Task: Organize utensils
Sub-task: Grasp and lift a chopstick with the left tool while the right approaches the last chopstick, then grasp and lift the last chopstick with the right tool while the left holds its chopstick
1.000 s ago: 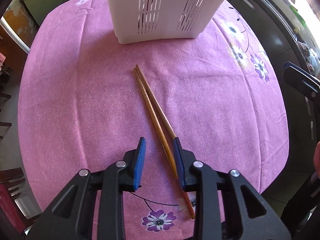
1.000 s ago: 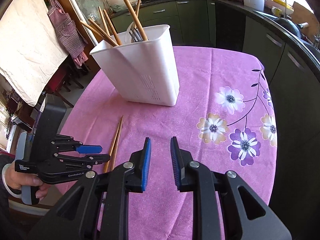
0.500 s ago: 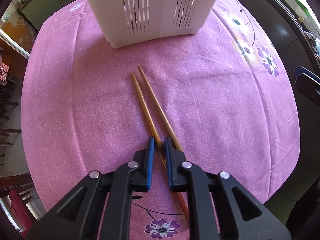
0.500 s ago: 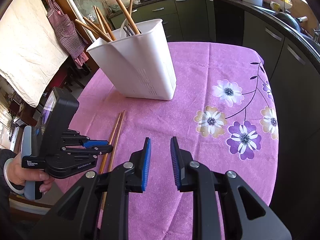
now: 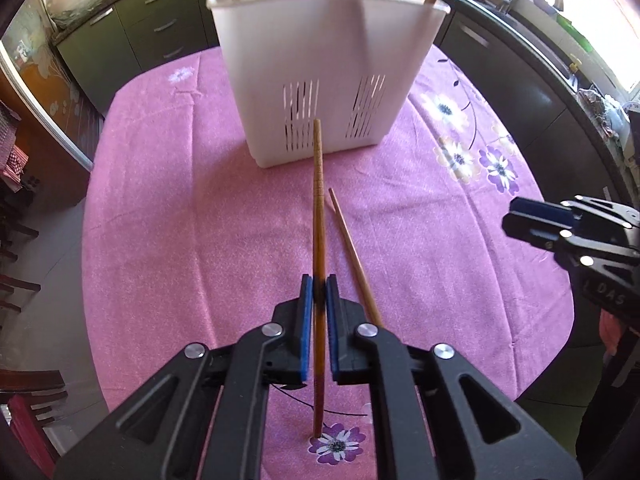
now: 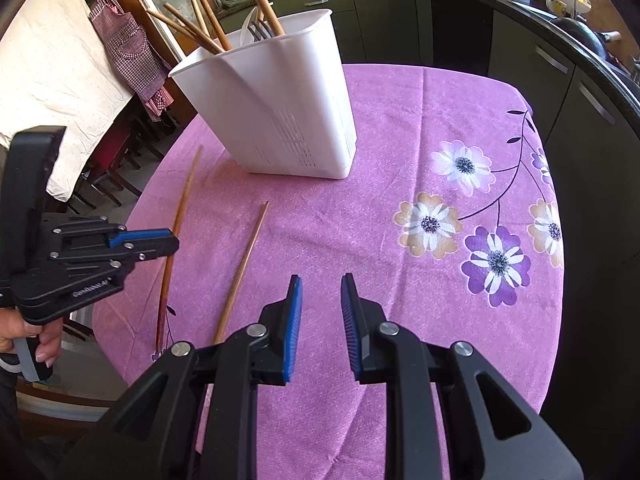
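Observation:
My left gripper point(image 5: 319, 286) is shut on a brown wooden chopstick point(image 5: 318, 208), lifted off the pink cloth and pointing toward the white slotted utensil holder point(image 5: 320, 76). The right wrist view shows that same gripper point(image 6: 172, 242) at the left, gripping the chopstick point(image 6: 182, 208). A second chopstick point(image 5: 352, 248) lies flat on the cloth just right of the held one, also in the right wrist view point(image 6: 242, 270). The holder point(image 6: 272, 116) has several chopsticks and a fork in it. My right gripper point(image 6: 321, 300) hovers over the cloth, jaws apart, nothing between them; it shows at the right edge point(image 5: 532, 220).
The round table wears a pink cloth with flower prints point(image 6: 496, 264) on its right side. Dark kitchen cabinets point(image 5: 520, 80) curve round the far and right sides. Chairs and a checked apron point(image 6: 132, 52) stand off the table's left. A hand point(image 6: 44, 344) holds the left gripper's handle.
My left gripper closed on one of the two chopsticks and lifted it off the cloth, its tip now raised toward the holder. The other chopstick stayed on the table. My right gripper kept still.

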